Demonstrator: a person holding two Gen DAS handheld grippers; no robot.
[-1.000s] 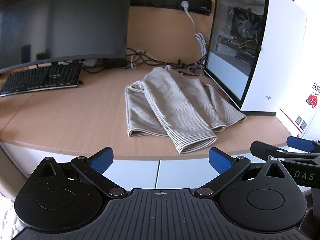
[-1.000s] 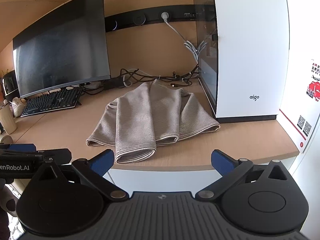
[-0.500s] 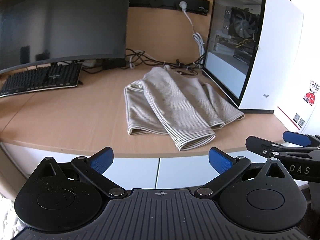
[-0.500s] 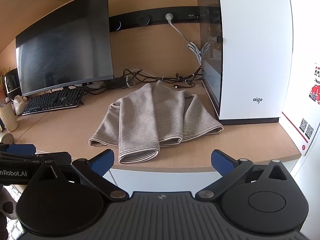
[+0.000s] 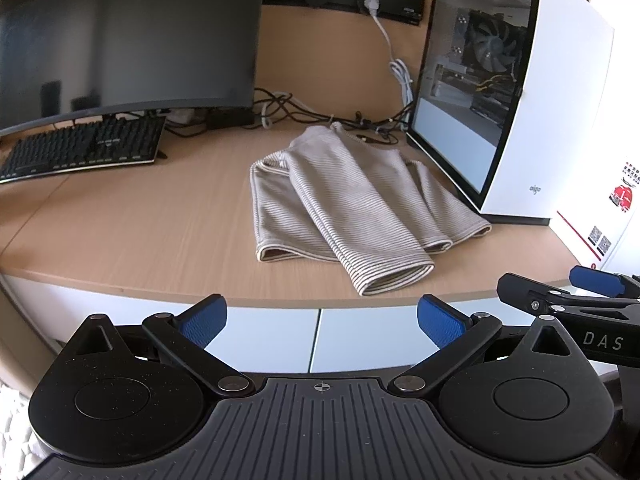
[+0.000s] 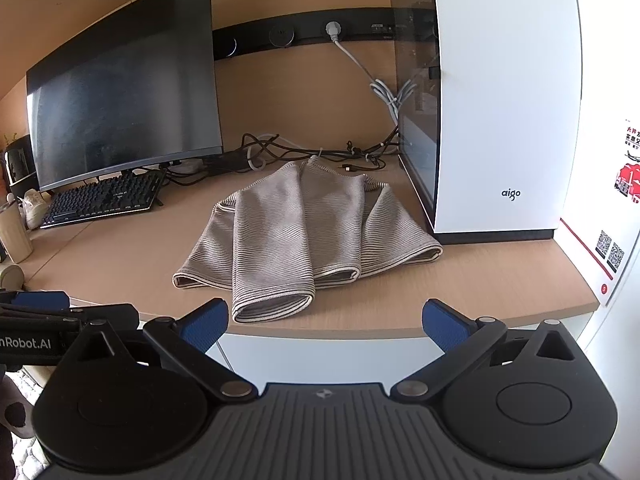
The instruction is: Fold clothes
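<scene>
A beige striped knit garment (image 5: 352, 208) lies in loose overlapping folds on the wooden desk (image 5: 140, 232), next to the white PC case; it also shows in the right wrist view (image 6: 296, 232). My left gripper (image 5: 322, 318) is open and empty, held in front of the desk's front edge, short of the garment. My right gripper (image 6: 326, 320) is open and empty, also in front of the desk edge, with the garment's nearest fold just beyond it. Each gripper shows at the side of the other's view.
A white PC case (image 5: 512, 96) stands right of the garment. A curved monitor (image 5: 120, 36) and a black keyboard (image 5: 84, 148) are at the left. Tangled cables (image 5: 320, 116) lie behind the garment. A wall with a poster (image 6: 624, 184) is at the right.
Both grippers have shifted slightly, so the desk and garment sit a little lower in the views. The garment has not moved. Both grippers stay open.
</scene>
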